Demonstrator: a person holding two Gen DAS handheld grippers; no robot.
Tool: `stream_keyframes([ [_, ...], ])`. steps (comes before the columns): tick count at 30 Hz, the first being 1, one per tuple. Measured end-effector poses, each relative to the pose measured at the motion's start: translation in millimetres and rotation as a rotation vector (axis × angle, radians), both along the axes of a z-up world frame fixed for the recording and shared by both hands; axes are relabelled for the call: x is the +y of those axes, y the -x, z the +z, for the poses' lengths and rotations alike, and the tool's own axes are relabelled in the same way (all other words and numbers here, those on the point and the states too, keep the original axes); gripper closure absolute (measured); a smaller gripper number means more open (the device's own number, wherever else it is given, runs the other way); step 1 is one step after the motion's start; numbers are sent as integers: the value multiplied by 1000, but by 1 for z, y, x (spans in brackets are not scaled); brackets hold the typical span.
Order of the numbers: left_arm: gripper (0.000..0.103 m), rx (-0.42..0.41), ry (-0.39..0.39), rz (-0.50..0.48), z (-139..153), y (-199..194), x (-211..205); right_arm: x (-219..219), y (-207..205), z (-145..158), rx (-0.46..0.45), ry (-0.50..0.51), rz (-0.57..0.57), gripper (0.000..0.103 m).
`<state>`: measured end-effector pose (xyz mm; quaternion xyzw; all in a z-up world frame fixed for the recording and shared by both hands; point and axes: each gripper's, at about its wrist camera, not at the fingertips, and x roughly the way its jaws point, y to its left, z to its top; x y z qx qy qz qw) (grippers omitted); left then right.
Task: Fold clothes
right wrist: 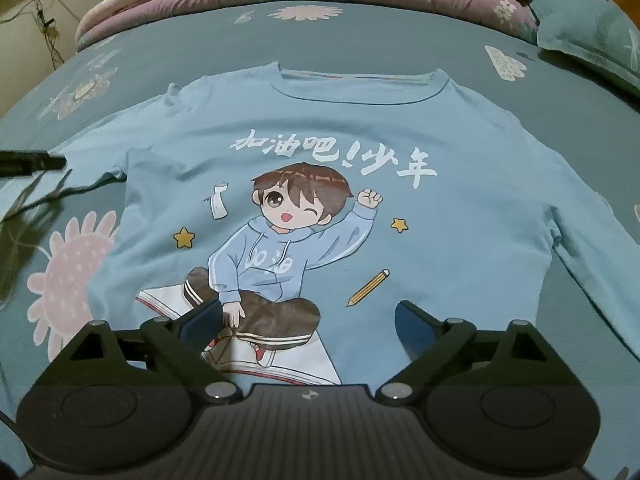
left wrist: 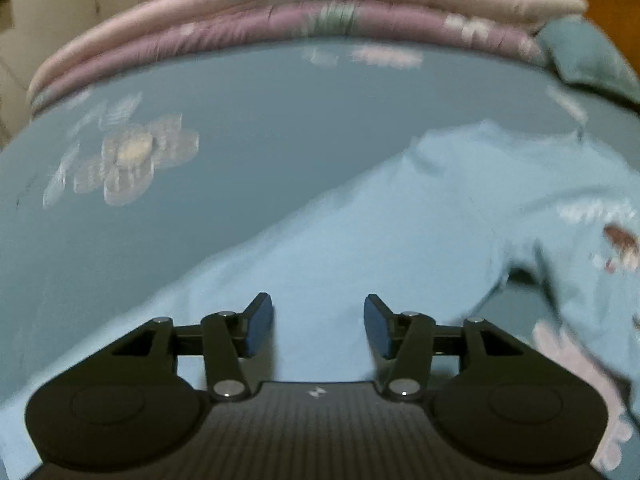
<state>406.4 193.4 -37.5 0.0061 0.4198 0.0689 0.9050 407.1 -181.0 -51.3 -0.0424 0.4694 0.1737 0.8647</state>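
Hovering with both jaws apart and empty, left gripper (left wrist: 318,326) over the sleeve, right gripper (right wrist: 306,326) wide over the light-blue sweatshirt (right wrist: 460,184) lying print-up on the bedsheet (right wrist: 360,40), probably needing next to pinch a sleeve for folding inward.

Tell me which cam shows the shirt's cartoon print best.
Right wrist: the shirt lies flat, with the whole cartoon print sharp and centred. Left wrist shows mostly plain blurred fabric, only a print fragment at its right edge.

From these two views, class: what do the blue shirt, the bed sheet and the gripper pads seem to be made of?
Blue shirt: soft matte knit, probably cotton; it creases and has a ribbed collar.
Bed sheet: smooth woven fabric with a printed flower pattern.
Pads of the left gripper: dark blue, matte, perhaps rubber or foam; uncertain.
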Motion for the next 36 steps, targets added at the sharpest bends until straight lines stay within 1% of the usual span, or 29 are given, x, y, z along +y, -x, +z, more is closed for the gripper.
stream_keyframes([
  [2, 43, 9, -22, 22, -3, 9, 0, 0, 2, -2, -4, -1, -1, 0],
  [3, 38, 18, -23, 38, -1, 12, 3, 0, 4, -3, -6, -4, -2, 0],
  [6, 38, 51, -3, 89, 4, 20, 8, 4, 8, -7, -34, 25, 6, 0],
  [8, 39, 58, -10, 99, 10, 19, 2, 4, 9, -7, -39, 25, 6, 0],
  [10, 39, 38, 5, 70, 18, 17, -12, 2, 9, -5, -37, 14, 6, 0],
  [13, 35, -9, 44, -27, 31, 5, -41, -12, 7, 4, -26, -37, -17, 0],
  [16, 34, -53, 43, -133, 41, -10, -78, -40, 5, 22, -80, -78, -84, 0],
  [18, 34, -76, 57, -185, 46, -20, -99, -67, -2, 33, -124, -93, -147, 0],
  [21, 33, -102, 115, -235, 50, -33, -125, -112, -21, 42, -160, -115, -260, 0],
  [23, 33, -108, 166, -254, 49, -39, -138, -138, -38, 42, -159, -167, -325, 0],
  [25, 33, -90, 213, -267, 45, -44, -149, -160, -55, 40, -153, -226, -377, 0],
  [27, 33, -67, 225, -281, 40, -46, -156, -172, -75, 31, -118, -285, -390, 0],
  [29, 33, -45, 207, -289, 35, -46, -160, -176, -93, 17, -71, -351, -389, 0],
  [30, 33, -34, 200, -291, 32, -46, -161, -176, -102, 9, -49, -364, -393, 0],
  [33, 33, -13, 193, -267, 30, -46, -157, -176, -121, -7, -89, -322, -411, 0],
  [36, 33, -7, 184, -245, 30, -45, -153, -176, -147, -10, -128, -217, -433, 0],
])
